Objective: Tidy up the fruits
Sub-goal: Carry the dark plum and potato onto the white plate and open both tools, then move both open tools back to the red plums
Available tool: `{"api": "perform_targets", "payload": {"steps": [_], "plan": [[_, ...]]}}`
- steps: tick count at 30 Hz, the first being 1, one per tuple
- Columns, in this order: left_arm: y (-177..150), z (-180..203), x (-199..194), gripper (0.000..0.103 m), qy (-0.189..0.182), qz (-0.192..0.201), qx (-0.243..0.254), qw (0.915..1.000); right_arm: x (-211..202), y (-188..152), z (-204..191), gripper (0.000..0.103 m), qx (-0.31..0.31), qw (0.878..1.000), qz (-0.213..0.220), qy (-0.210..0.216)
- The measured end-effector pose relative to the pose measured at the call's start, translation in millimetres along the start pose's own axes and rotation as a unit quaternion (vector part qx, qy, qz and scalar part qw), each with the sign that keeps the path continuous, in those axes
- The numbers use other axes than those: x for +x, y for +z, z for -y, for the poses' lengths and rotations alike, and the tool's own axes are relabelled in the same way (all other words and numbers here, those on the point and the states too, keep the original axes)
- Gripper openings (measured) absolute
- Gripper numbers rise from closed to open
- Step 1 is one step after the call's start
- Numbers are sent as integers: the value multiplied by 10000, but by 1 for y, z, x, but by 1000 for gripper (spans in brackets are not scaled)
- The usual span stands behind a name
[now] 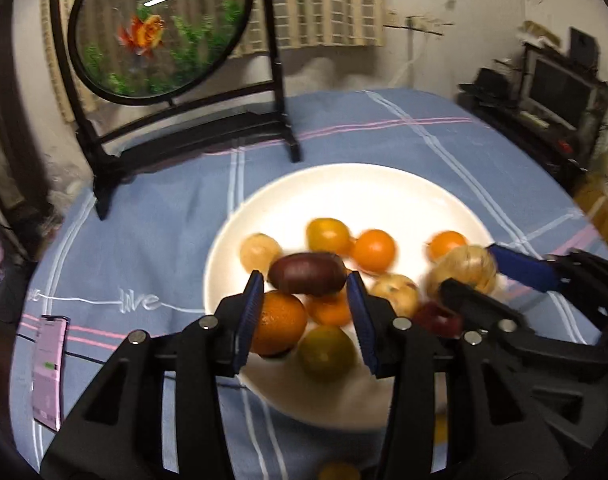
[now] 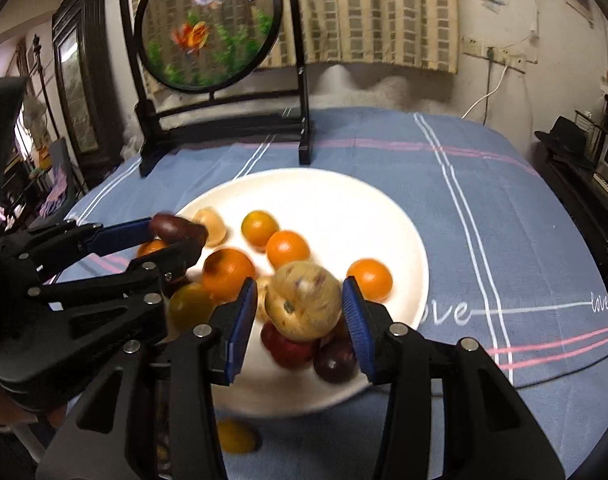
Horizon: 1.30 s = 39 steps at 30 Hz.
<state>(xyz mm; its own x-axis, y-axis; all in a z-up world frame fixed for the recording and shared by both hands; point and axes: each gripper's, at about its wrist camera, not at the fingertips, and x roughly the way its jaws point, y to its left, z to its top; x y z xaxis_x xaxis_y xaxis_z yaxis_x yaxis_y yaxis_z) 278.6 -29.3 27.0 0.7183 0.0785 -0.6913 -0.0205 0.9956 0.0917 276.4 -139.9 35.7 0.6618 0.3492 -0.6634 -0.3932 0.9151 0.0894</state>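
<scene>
A white plate (image 1: 344, 188) on the blue cloth holds several oranges and other small fruits. My left gripper (image 1: 306, 286) is shut on a dark purple oval fruit (image 1: 306, 274) and holds it just above the pile; it also shows in the right wrist view (image 2: 178, 229). My right gripper (image 2: 300, 304) is shut on a pale tan round fruit (image 2: 304, 306), held over red and purple fruits (image 2: 336, 362) at the plate's near edge (image 2: 384, 200). In the left wrist view the tan fruit (image 1: 466, 270) sits between the right gripper's fingers (image 1: 520, 266).
A round goldfish screen on a dark wooden stand (image 1: 160, 28) stands at the table's back left. A phone (image 1: 48, 368) lies near the left front edge. One yellow-orange fruit (image 2: 236, 436) lies on the cloth in front of the plate. Dark shelving (image 1: 552, 92) stands at the right.
</scene>
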Motion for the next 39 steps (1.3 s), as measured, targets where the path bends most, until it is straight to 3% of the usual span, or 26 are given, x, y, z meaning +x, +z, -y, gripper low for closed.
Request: {"api": "perform_targets", "payload": {"steps": [2, 4, 7, 18, 24, 33, 39], "plan": [[3, -4, 6, 51, 86, -3, -121, 9999, 2, 0, 4, 52, 88, 9999, 42, 28], [4, -6, 8, 68, 111, -76, -227, 9997, 0, -1, 11, 57, 213, 9997, 121, 78], [2, -10, 4, 77, 24, -65, -281, 9996, -5, -1, 17, 62, 303, 9992, 141, 211], [-18, -9, -19, 82, -237, -177, -141, 9995, -23, -8, 19, 64, 276, 9986, 29, 444], [-46, -14, -44, 86, -281, -221, 0, 9994, -39, -22, 11, 64, 9, 9990, -139, 416], [-120, -28, -86, 88, -509, -584, -63, 9970, -90, -83, -21, 64, -798, 9931, -363, 779], [-146, -25, -111, 88, -653, -586, -61, 9961, -107, -118, -47, 64, -1178, 9878, -467, 903]]}}
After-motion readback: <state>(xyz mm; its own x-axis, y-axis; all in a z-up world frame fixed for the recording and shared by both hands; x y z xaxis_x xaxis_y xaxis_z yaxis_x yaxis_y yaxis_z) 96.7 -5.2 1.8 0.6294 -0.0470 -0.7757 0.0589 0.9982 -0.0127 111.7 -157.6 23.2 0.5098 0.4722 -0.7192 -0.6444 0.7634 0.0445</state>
